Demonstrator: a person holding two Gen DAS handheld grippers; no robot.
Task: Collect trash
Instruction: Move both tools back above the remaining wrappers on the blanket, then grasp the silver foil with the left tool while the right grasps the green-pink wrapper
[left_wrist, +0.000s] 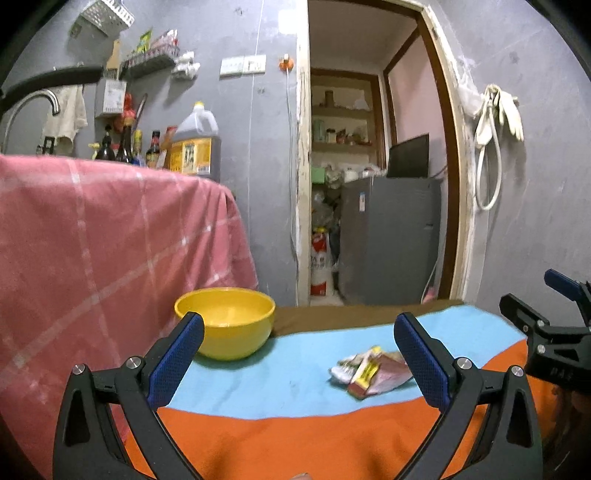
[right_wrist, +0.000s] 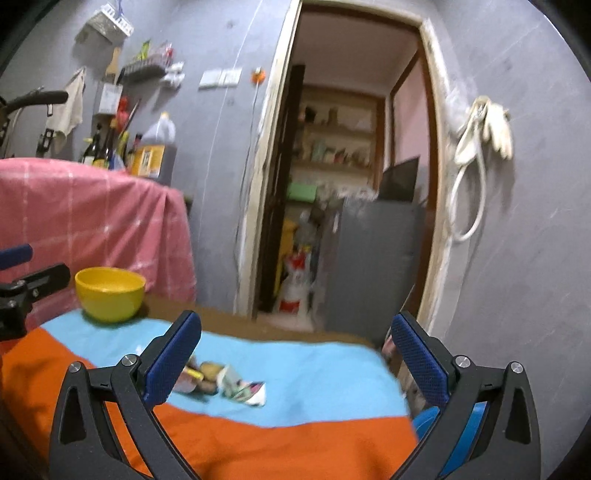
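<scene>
- Left gripper (left_wrist: 299, 354): jaws wide apart, empty, level above the cloth.
- Right gripper (right_wrist: 295, 354): likewise spread, holding nothing.
- Wrappers (left_wrist: 369, 371) lie right of the yellow bowl (left_wrist: 226, 323), well apart, long axis slanting toward it, on the blue strip (left_wrist: 266, 373).

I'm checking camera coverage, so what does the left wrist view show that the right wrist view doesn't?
Only the left wrist view shows the tap above the pink cloth, and the right gripper at its right edge. Only the right wrist view shows a blue object beyond the table's right end, and the left gripper at its left edge. Both show the yellow bowl, the wrappers on the blue cloth, the doorway and the oil jug. Both pairs of jaws stand open and empty.
</scene>
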